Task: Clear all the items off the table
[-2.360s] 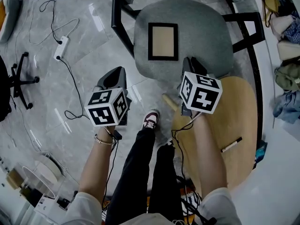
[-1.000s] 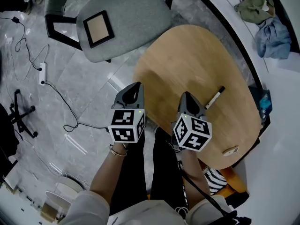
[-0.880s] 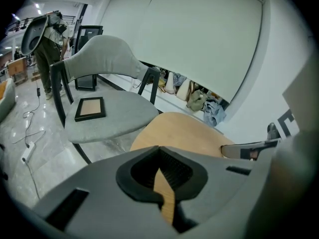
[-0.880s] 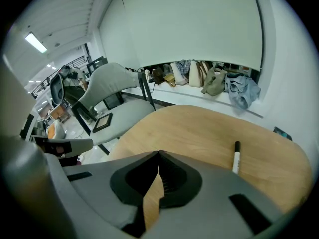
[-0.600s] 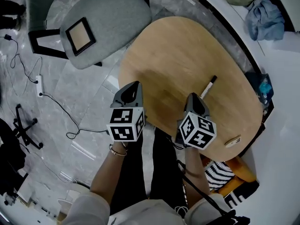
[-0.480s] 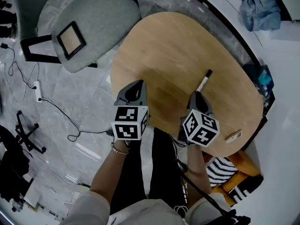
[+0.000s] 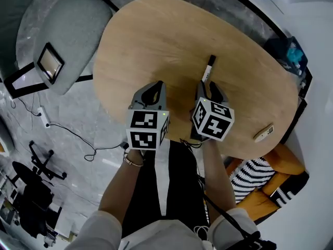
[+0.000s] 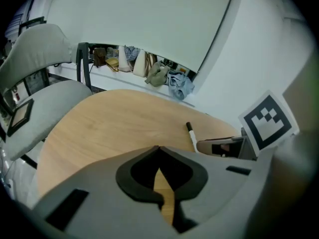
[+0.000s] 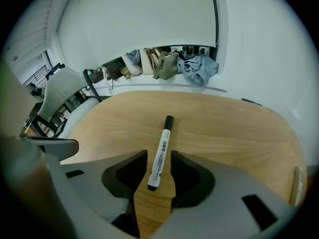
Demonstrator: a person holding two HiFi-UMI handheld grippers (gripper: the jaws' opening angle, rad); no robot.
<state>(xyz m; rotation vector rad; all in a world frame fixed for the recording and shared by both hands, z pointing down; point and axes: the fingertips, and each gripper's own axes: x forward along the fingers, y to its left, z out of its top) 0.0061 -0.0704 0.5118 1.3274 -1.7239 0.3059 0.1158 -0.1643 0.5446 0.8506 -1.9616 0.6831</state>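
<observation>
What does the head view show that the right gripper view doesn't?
Head view only: frame on the chair, cable on the floor. Right gripper view only: the marker's near end lying between the fingers of the right gripper, which have just been opening. Both: table, marker, chair.

I've got the marker (image 9: 162, 146) flat on the wooden counter (image 7: 156, 46): white barrel, black cap pointing away from me. Its butt end sits between the jaws of the right hand-held gripper (image 9: 159, 158), which have just been opening and aren't pressing it. A small pale bar (image 7: 264, 132) lies at the counter's right edge, well apart.
</observation>
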